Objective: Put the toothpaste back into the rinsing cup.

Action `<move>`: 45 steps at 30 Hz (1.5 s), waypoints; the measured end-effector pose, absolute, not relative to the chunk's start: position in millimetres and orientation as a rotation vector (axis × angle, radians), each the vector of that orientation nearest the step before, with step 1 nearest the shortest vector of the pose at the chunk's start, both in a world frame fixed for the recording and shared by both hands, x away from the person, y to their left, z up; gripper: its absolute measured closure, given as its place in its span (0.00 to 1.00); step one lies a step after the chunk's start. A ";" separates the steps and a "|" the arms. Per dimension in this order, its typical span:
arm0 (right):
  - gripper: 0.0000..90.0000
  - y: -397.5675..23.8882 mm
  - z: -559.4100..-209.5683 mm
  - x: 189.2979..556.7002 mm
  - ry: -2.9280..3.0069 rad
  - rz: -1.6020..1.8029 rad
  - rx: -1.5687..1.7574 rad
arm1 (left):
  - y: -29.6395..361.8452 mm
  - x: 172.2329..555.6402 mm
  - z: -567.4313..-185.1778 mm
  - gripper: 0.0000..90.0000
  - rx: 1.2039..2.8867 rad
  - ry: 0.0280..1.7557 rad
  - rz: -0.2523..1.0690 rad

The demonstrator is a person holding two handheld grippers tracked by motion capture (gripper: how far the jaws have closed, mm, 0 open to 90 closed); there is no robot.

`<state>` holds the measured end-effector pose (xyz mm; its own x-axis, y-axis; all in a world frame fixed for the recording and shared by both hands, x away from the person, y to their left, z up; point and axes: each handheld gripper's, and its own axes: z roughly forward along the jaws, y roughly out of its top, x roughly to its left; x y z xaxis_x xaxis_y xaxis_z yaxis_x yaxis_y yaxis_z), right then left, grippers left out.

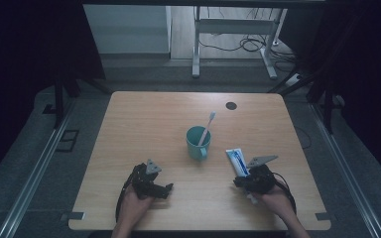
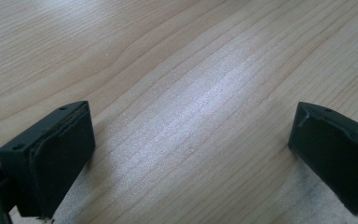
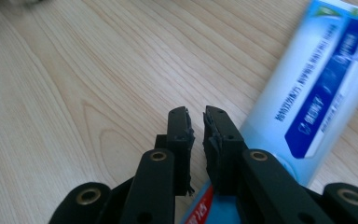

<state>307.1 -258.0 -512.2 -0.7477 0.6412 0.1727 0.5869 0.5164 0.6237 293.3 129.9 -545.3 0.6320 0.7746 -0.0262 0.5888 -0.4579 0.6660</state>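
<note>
A white and blue toothpaste tube (image 1: 237, 159) lies on the wooden table (image 1: 144, 129), right of a teal mug (image 1: 197, 142) that holds a white toothbrush (image 1: 208, 126). My right gripper (image 1: 239, 180) sits low over the tube's near end. In the right gripper view its jaws (image 3: 198, 121) stand a narrow slit apart with nothing between the pads. There the tube (image 3: 317, 93) runs up to the right and passes under the fingers. My left gripper (image 1: 164, 190) rests on the table at the near left. Its jaws (image 2: 191, 154) are wide open over bare wood.
A small black round hole (image 1: 231, 105) marks the table's far right. Beyond the far edge stand a grey desk frame (image 1: 233, 29) and loose cables on the floor. Dark curtains close off both sides.
</note>
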 end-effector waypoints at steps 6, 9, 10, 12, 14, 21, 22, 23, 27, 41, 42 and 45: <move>0.87 -268.7 -512.9 306.3 2.653 1.028 1.099 | 129.9 293.3 -545.3 0.01 2.205 1.060 0.372; 0.87 -272.9 -512.1 305.4 2.648 1.017 1.107 | 129.9 293.3 -545.3 0.01 2.205 1.060 0.372; 0.86 -274.1 -512.0 305.1 2.645 1.013 1.109 | 129.9 293.3 -545.3 0.01 2.205 1.060 0.372; 0.84 -275.9 -511.3 304.6 2.645 1.007 1.109 | 129.9 293.3 -545.3 0.01 2.205 1.060 0.372; 0.82 -275.7 -510.4 303.9 2.647 0.999 1.106 | 129.9 293.3 -545.3 0.01 2.205 1.060 0.372; 0.71 -274.6 -499.7 303.1 2.658 0.977 1.092 | 130.1 293.4 -545.2 0.01 2.208 1.059 0.372; 0.69 -275.4 -497.1 303.5 2.658 0.977 1.095 | 130.1 293.4 -545.2 0.01 2.208 1.059 0.372; 0.67 -276.1 -494.7 304.0 2.655 0.973 1.095 | 130.1 293.4 -545.2 0.01 2.208 1.058 0.372; 0.59 -281.0 -485.6 308.0 2.650 0.926 1.107 | 130.0 293.4 -545.2 0.01 2.206 1.060 0.371; 0.45 -287.2 -479.4 329.6 2.726 0.723 1.212 | 129.9 293.2 -545.2 0.01 2.205 1.064 0.369; 0.45 -286.4 -479.8 331.2 2.735 0.703 1.216 | 129.9 293.2 -545.1 0.01 2.205 1.064 0.368; 0.44 -283.9 -480.8 335.7 2.758 0.633 1.232 | 129.9 293.2 -545.1 0.01 2.206 1.063 0.369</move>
